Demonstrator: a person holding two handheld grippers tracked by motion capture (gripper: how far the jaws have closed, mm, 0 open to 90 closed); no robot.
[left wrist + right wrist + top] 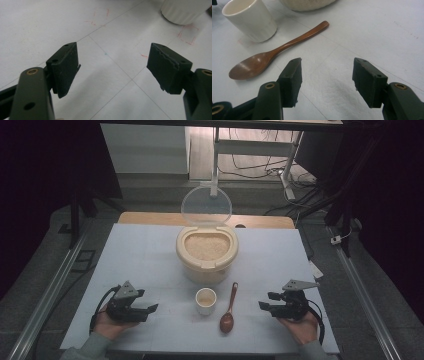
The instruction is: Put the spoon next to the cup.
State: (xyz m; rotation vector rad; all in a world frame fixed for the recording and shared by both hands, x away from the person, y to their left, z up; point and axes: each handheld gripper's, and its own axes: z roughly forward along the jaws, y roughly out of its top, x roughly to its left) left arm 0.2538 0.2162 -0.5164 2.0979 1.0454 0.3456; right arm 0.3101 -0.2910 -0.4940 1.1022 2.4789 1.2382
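A cream rice bin (207, 252) stands mid-table with its clear lid (206, 206) tipped up behind it; pale rice fills it. In front of the bin sit a small white cup (205, 301) (252, 21) and, to its right, a brown wooden spoon (229, 309) (274, 51) with its bowl toward the person. My left gripper (150, 308) (113, 67) rests open at the table's front left, nothing between its pads. At the front right my right gripper (264, 302) (327, 80) is open too, pointing at the spoon from a short way off.
The white table cover (140, 255) has faint red marks (187, 35) near the cup's base (183, 11). A wooden table edge (150, 218) shows behind the cover. Metal rails (47, 295) run along both sides. A desk frame and cables (260, 167) lie beyond.
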